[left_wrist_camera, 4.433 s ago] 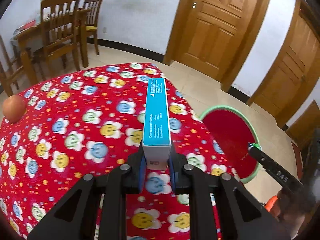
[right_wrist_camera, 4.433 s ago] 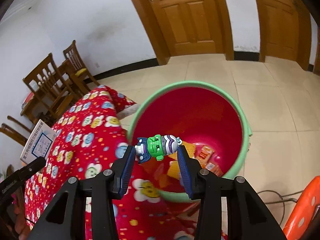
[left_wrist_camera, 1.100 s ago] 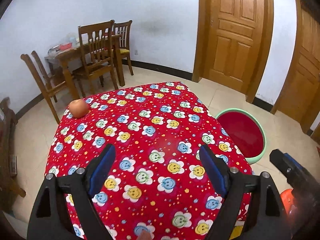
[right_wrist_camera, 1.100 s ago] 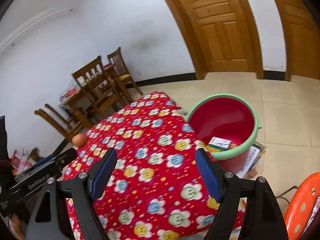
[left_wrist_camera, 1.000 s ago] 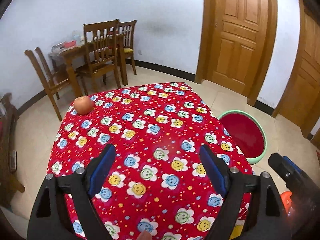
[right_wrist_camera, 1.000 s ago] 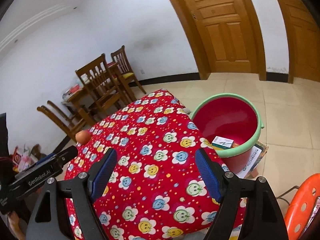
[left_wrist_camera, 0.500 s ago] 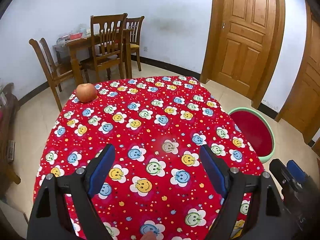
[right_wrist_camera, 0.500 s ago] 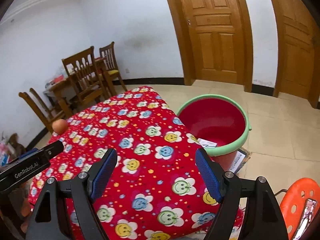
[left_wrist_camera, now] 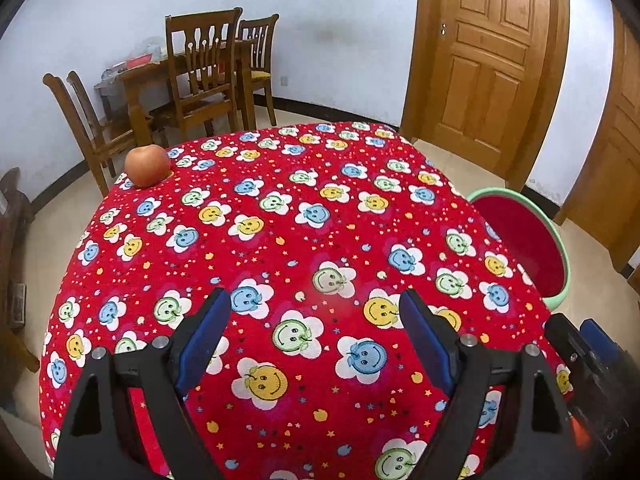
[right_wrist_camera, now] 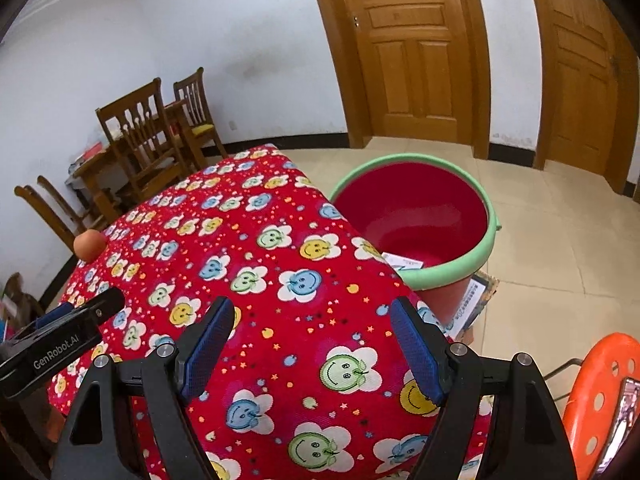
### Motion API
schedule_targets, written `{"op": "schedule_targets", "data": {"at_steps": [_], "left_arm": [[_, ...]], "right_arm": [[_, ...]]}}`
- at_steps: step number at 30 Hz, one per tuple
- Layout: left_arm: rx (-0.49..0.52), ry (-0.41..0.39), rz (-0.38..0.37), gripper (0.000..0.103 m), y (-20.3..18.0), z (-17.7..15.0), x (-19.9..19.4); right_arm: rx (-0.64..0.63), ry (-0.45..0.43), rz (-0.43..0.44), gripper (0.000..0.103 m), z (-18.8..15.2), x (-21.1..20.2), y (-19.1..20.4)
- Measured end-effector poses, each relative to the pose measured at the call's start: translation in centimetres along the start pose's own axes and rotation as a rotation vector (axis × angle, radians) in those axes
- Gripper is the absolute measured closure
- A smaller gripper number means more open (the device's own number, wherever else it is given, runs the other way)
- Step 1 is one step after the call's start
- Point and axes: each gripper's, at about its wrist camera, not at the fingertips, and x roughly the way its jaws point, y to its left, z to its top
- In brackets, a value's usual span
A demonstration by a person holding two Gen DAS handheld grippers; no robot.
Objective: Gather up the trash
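Trash: white box (right_wrist_camera: 402, 263) inside red bucket (right_wrist_camera: 452, 268), on floor beside table (right_wrist_camera: 280, 280) | left gripper (left_wrist_camera: 314, 338): jaws released, empty, over tablecloth | right gripper (right_wrist_camera: 312, 338): same | apple (left_wrist_camera: 147, 165) at table's far corner.

You have a table (left_wrist_camera: 304, 208) under a red smiley-flower cloth; an apple (left_wrist_camera: 147, 165) sits at its far left corner, touching the cloth.
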Motion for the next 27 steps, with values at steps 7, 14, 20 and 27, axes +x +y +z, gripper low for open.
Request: {"op": "schedule_targets", "data": {"at_steps": [7, 14, 20, 27], "left_arm": [[0.014, 0.015, -0.007, 0.018, -0.5, -0.3, 0.9], [0.023, 0.02, -0.013, 0.018, -0.8, -0.4, 1.2], [0.021, 0.018, -0.014, 0.018, -0.8, -0.4, 1.1], [0.02, 0.016, -0.014, 0.018, -0.7, -0.3, 1.1]], "right_arm": [[0.011, 0.011, -0.002, 0.022, -0.1, 0.5, -0.3], [0.015, 0.014, -0.003, 0.022, -0.1, 0.6, -0.5], [0.015, 0.012, -0.003, 0.022, -0.1, 0.6, -0.5], [0.013, 0.013, -0.001, 0.022, 0.0, 0.6, -0.5]]}}
